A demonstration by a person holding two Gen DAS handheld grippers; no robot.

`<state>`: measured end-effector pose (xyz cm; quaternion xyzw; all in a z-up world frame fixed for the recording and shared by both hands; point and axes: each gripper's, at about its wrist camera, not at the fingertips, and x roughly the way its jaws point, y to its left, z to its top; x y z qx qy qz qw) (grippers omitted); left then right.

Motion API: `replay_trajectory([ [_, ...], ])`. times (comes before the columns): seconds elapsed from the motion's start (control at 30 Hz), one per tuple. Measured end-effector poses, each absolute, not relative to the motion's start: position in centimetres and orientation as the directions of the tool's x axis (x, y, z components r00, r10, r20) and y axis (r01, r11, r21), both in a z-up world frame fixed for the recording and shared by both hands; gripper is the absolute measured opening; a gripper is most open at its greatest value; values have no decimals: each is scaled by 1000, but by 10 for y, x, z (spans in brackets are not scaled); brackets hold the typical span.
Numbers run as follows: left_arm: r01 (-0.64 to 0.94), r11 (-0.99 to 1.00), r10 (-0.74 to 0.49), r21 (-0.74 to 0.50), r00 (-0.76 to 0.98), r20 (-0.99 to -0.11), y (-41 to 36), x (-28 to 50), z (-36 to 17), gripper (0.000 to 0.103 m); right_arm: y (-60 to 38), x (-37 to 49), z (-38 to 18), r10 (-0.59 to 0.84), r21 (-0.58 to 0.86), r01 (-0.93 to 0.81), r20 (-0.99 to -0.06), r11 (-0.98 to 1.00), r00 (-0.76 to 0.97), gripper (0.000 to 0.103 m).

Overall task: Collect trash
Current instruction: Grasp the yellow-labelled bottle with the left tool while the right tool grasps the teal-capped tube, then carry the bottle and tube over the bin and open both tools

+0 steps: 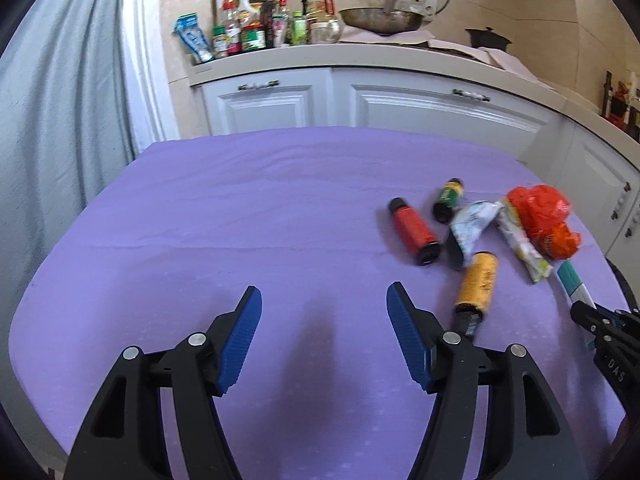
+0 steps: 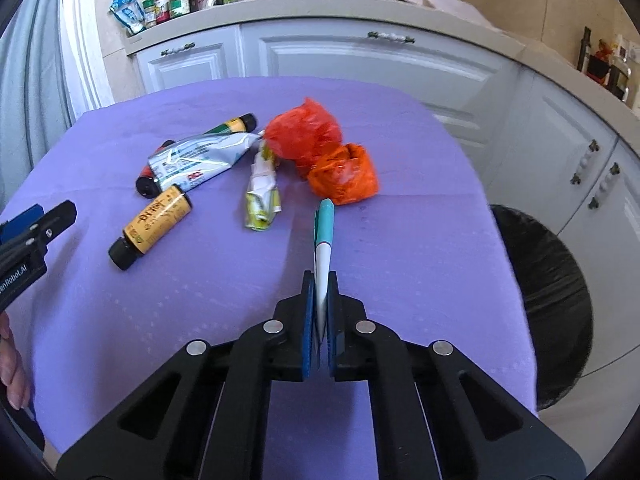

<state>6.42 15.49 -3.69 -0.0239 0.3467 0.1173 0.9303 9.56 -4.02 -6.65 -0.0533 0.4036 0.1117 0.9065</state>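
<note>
My right gripper (image 2: 320,280) is shut on a flat teal and white packet (image 2: 323,236), held edge-up just above the purple tablecloth (image 2: 200,300). It also shows in the left wrist view (image 1: 572,280). My left gripper (image 1: 324,300) is open and empty over bare cloth. Trash lies on the cloth: a yellow bottle (image 2: 154,226), a silver tube (image 2: 196,158), a crumpled yellow-white wrapper (image 2: 262,192), two orange-red plastic bags (image 2: 344,174), a red bottle (image 1: 414,231) and a green-labelled bottle (image 1: 448,199).
A bin lined with a black bag (image 2: 548,292) stands right of the table, below its edge. White cabinets (image 1: 360,100) and a counter with jars and a wok (image 1: 380,18) lie behind. A curtain (image 1: 60,100) hangs at the left.
</note>
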Motion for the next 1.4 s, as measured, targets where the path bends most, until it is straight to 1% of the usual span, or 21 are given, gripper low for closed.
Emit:
replay_trajectory([
  [0.13, -191, 981, 166, 33, 741, -650, 136, 71, -34, 65, -57, 96, -65, 148, 1, -216, -732, 976, 665, 6],
  [0.33, -120, 992, 113, 36, 730, -674, 111, 86, -37, 66, -79, 100, -63, 148, 29, -185, -725, 982, 672, 6],
  [0.57, -61, 998, 56, 20, 673, -737, 95, 106, -50, 64, -92, 106, -61, 161, 56, -174, -719, 983, 676, 6],
  [0.6, -58, 998, 46, 10, 663, -747, 95, 109, -52, 63, -94, 106, -61, 162, 59, -173, -718, 983, 676, 6],
  [0.67, -48, 999, 32, 1, 643, -765, 93, 111, -57, 49, -95, 107, -61, 165, 64, -172, -718, 983, 676, 6],
  [0.73, -39, 999, 31, 9, 632, -774, 91, 112, -60, 39, -97, 108, -61, 168, 68, -171, -718, 983, 676, 6],
  [0.77, -32, 999, 30, 13, 635, -772, 89, 112, -59, 30, -98, 108, -62, 169, 71, -170, -718, 983, 675, 6],
  [0.8, -20, 1000, 24, 14, 636, -771, 87, 112, -59, 27, -99, 108, -62, 171, 74, -170, -717, 983, 675, 6],
  [1.0, -13, 1000, 18, 12, 665, -746, 81, 102, -56, 26, -98, 103, -59, 166, 62, -173, -704, 983, 691, 6],
  [1.27, -30, 1000, 29, 10, 754, -656, 76, 83, -33, 26, -100, 92, -46, 151, 24, -180, -654, 983, 741, 6],
  [1.4, -48, 999, 41, 5, 789, -613, 74, 80, -22, 26, -106, 85, -36, 148, 12, -178, -613, 984, 776, 6],
])
